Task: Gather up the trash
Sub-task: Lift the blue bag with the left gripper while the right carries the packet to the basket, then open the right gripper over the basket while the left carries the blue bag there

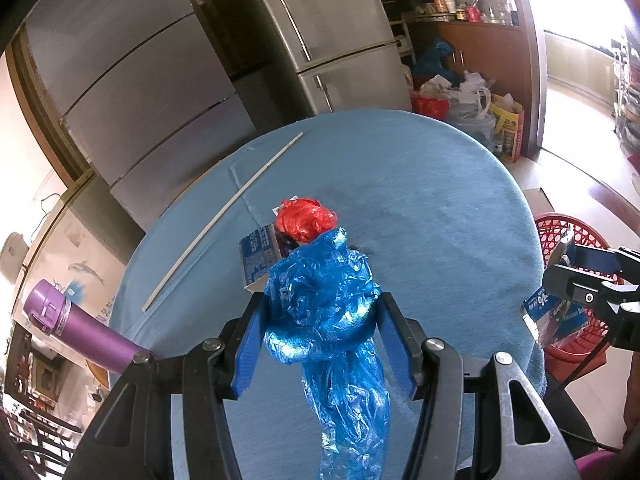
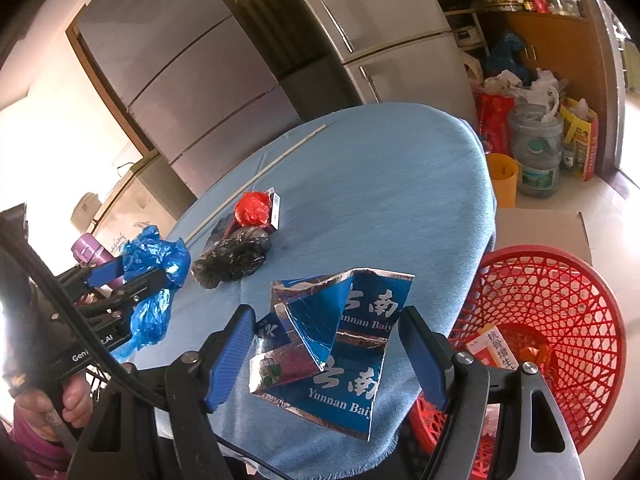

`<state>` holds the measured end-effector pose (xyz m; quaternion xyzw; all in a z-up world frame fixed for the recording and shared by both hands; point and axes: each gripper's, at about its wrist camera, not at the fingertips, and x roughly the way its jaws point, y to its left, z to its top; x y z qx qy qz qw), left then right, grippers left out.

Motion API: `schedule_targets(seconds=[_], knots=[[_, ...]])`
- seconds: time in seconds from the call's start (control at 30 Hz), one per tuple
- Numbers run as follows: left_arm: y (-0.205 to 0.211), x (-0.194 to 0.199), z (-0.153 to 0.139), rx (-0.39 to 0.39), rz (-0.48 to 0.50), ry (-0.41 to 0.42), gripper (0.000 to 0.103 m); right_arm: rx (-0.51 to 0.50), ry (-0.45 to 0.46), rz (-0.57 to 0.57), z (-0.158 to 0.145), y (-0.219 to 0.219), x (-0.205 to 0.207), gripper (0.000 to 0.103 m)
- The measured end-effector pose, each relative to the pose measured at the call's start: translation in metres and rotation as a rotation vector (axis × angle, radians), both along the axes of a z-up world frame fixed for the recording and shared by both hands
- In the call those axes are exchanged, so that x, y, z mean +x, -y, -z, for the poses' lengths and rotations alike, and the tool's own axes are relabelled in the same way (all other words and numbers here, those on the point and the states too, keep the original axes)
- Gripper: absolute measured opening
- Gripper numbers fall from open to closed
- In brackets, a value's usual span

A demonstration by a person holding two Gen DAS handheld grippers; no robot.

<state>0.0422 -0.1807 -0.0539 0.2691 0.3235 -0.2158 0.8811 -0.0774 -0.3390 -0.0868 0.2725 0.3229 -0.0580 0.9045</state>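
left gripper (image 1: 320,332) clamps blue bag (image 1: 324,300) | right gripper (image 2: 328,352) pinches flattened carton (image 2: 340,344) | you risk the carton slipping short of the red basket (image 2: 560,300)

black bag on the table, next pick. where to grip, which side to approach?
Grip the black bag across its bulging middle, probably from above. It lies crumpled on the blue tablecloth, with a small box and the red bag tight against its far end, so come from the near, open side and close across its narrow width. Both grippers are full now.
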Motion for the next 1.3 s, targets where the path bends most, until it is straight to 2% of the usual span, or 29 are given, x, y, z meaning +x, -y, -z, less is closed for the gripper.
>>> schedule_targets(seconds=[0.77, 0.87, 0.93, 1.07, 1.3], knots=[[0.024, -0.015, -0.001, 0.026, 0.062, 0.01, 0.058, 0.013, 0.0, 0.065, 0.001, 0.021, -0.019, 0.076], [0.027, -0.016, -0.001, 0.028, 0.075, 0.006, 0.058, 0.016, -0.004, 0.07, 0.004, 0.024, -0.021, 0.068], [0.027, -0.015, 0.001, 0.026, 0.083, 0.003, 0.058, 0.023, -0.018, 0.071, 0.008, 0.026, -0.021, 0.068], [0.027, -0.01, 0.006, 0.022, 0.074, -0.028, 0.058, 0.019, -0.038, 0.089, 0.018, 0.031, -0.022, 0.068], [0.029, -0.005, 0.014, -0.003, 0.093, -0.106, 0.058, 0.0, -0.027, 0.225, 0.013, 0.07, -0.044, 0.068]])
